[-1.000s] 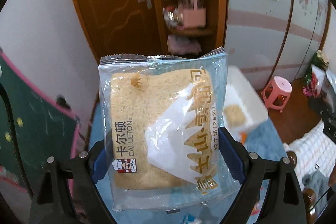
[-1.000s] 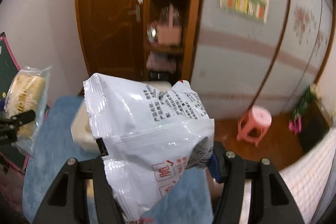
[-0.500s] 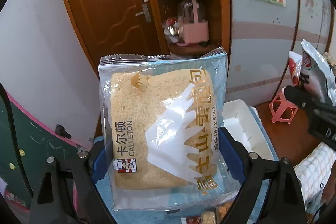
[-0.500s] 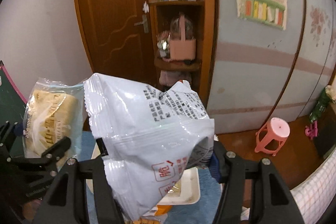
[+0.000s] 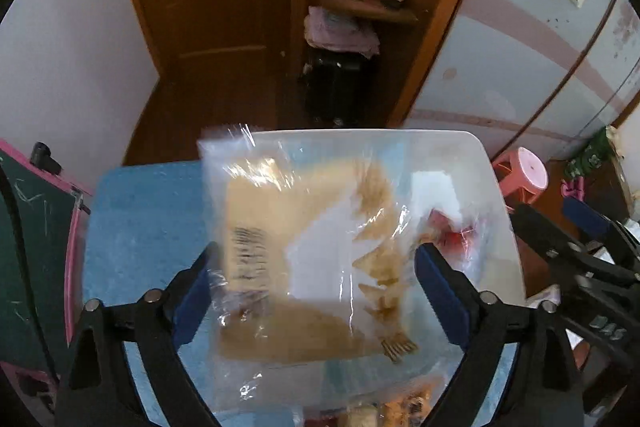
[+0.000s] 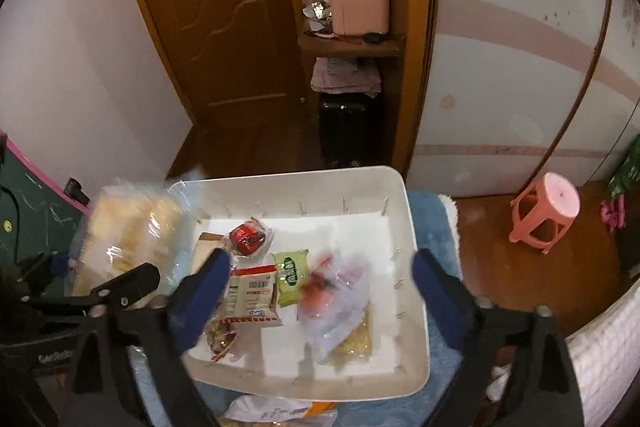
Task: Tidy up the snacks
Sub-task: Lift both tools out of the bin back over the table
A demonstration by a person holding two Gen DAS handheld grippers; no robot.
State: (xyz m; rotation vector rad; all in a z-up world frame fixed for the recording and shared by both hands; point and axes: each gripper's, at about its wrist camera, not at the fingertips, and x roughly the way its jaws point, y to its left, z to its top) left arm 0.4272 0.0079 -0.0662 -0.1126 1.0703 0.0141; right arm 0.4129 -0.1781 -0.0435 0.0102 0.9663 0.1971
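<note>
A blue cloth-covered table (image 6: 434, 217) is seen before a wooden door (image 6: 224, 27). Snack packets are held by the white bin (image 6: 412, 227) — both grippers (image 5: 316, 291) (image 6: 320, 295) are opening, nothing gripped.

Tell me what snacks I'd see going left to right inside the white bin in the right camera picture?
Red round snack → green packet → blurry white-and-red bag, all inside the white bin.

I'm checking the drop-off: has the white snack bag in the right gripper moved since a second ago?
Yes. The white snack bag has left the opening right gripper and now appears blurred inside the white bin, below where it was clamped.
</note>
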